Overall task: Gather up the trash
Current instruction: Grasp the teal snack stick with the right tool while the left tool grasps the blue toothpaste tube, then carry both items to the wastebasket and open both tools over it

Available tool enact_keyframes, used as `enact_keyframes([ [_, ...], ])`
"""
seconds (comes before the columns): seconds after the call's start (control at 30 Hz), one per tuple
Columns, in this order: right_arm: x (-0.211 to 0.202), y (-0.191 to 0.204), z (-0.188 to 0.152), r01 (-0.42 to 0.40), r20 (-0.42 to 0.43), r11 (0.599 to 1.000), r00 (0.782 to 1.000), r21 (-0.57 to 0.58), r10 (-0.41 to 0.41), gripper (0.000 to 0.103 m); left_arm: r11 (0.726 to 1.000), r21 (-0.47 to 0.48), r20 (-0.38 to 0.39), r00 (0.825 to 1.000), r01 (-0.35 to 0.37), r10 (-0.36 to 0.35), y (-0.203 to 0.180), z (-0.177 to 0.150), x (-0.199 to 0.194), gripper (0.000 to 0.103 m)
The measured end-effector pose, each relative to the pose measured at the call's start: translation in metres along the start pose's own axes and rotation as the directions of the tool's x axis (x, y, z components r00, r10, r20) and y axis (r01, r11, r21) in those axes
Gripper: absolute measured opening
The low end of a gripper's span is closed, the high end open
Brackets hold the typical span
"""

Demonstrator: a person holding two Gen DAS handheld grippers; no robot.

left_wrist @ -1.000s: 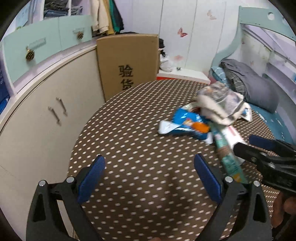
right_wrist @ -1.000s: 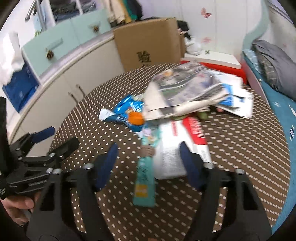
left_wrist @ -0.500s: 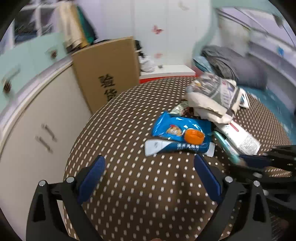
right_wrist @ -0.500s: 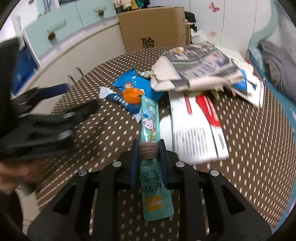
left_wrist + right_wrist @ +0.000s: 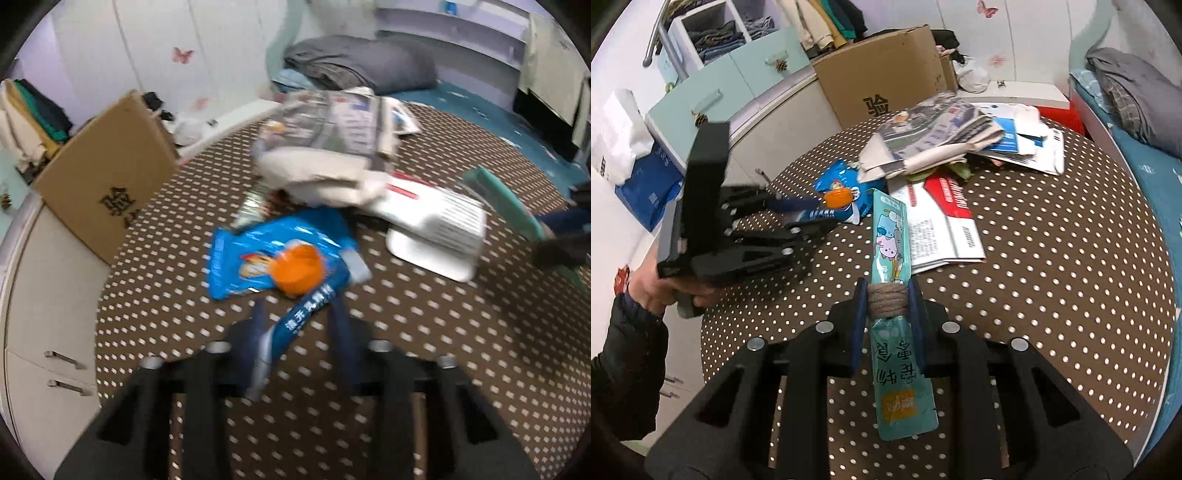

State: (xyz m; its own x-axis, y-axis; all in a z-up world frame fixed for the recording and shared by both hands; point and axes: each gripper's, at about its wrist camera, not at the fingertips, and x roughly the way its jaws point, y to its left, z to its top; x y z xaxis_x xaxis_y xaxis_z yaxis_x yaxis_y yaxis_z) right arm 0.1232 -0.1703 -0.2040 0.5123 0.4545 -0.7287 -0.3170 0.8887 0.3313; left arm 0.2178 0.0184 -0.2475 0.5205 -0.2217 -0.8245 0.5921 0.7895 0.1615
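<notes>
My right gripper (image 5: 886, 299) is shut on a long teal snack pouch (image 5: 889, 236) with twine around its middle, held above the dotted brown table (image 5: 1052, 258). My left gripper (image 5: 299, 325) has its fingers closing around a narrow blue wrapper (image 5: 306, 306) that lies on the table; the frame is blurred, and I cannot tell whether they grip it. An orange cap (image 5: 297, 267) rests on a blue snack bag (image 5: 266, 247) just beyond. In the right wrist view the left gripper (image 5: 809, 214) reaches toward the orange cap (image 5: 837, 197).
A pile of folded newspapers (image 5: 934, 140) and a red-and-white leaflet (image 5: 945, 225) lie mid-table. A cardboard box (image 5: 882, 77) stands behind the table by white cabinets (image 5: 40, 295). A bed with grey bedding (image 5: 1137, 96) is at the right.
My left gripper moved forward to the blue wrapper and its fingers narrowed from wide open. My right gripper closed on the teal pouch a second ago and has lifted it.
</notes>
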Motion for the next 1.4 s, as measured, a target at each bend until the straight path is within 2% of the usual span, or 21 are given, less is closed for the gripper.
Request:
enact_keyframes([
  [0.03,-0.002,-0.004,-0.002,0.004,0.004,1.000,1.000,0.008,-0.004,0.022,1.000,-0.003,-0.010,1.000,0.018,-0.018,-0.004,-0.001,-0.001,0.014],
  [0.23,-0.020,-0.021,-0.009,0.007,0.032,0.999,0.999,0.048,-0.008,0.022,0.992,-0.080,-0.020,0.995,0.096,-0.098,-0.018,-0.015,-0.009,0.008],
  [0.33,-0.034,-0.030,-0.008,0.015,0.063,0.998,0.998,0.066,-0.019,0.022,0.980,-0.151,0.009,0.991,0.130,-0.131,-0.027,-0.024,-0.017,0.008],
  [0.5,-0.059,-0.054,0.000,0.050,0.120,0.995,0.991,0.091,-0.061,0.022,0.966,-0.221,0.092,0.989,0.134,-0.116,-0.045,-0.014,-0.041,0.008],
  [0.63,-0.082,-0.080,0.010,0.091,0.171,0.990,0.979,0.112,-0.109,0.022,0.948,-0.268,0.167,0.977,0.174,-0.133,-0.061,0.015,-0.055,0.008],
  [0.83,-0.118,-0.132,0.020,0.153,0.240,0.969,0.950,0.194,-0.198,0.022,0.940,-0.301,0.216,0.971,0.162,-0.098,-0.086,0.065,-0.057,0.008],
  [0.97,-0.145,-0.179,0.017,0.203,0.266,0.942,0.924,0.268,-0.275,0.022,0.939,-0.288,0.242,0.963,0.189,-0.119,-0.110,0.103,-0.053,0.008],
  [1.07,-0.154,-0.224,0.008,0.243,0.247,0.907,0.909,0.344,-0.337,0.022,0.939,-0.265,0.252,0.956,0.219,-0.152,-0.129,0.125,-0.052,0.008],
  [1.13,-0.150,-0.258,-0.001,0.278,0.203,0.876,0.904,0.394,-0.378,0.022,0.941,-0.250,0.253,0.953,0.230,-0.166,-0.141,0.135,-0.049,0.008],
  [1.27,-0.121,-0.319,-0.024,0.291,0.107,0.822,0.916,0.489,-0.388,0.022,0.942,-0.220,0.234,0.951,0.254,-0.202,-0.169,0.154,-0.034,0.008],
  [1.4,-0.084,-0.361,-0.045,0.297,0.027,0.783,0.929,0.547,-0.370,0.022,0.949,-0.186,0.200,0.955,0.255,-0.218,-0.190,0.171,-0.014,0.008],
])
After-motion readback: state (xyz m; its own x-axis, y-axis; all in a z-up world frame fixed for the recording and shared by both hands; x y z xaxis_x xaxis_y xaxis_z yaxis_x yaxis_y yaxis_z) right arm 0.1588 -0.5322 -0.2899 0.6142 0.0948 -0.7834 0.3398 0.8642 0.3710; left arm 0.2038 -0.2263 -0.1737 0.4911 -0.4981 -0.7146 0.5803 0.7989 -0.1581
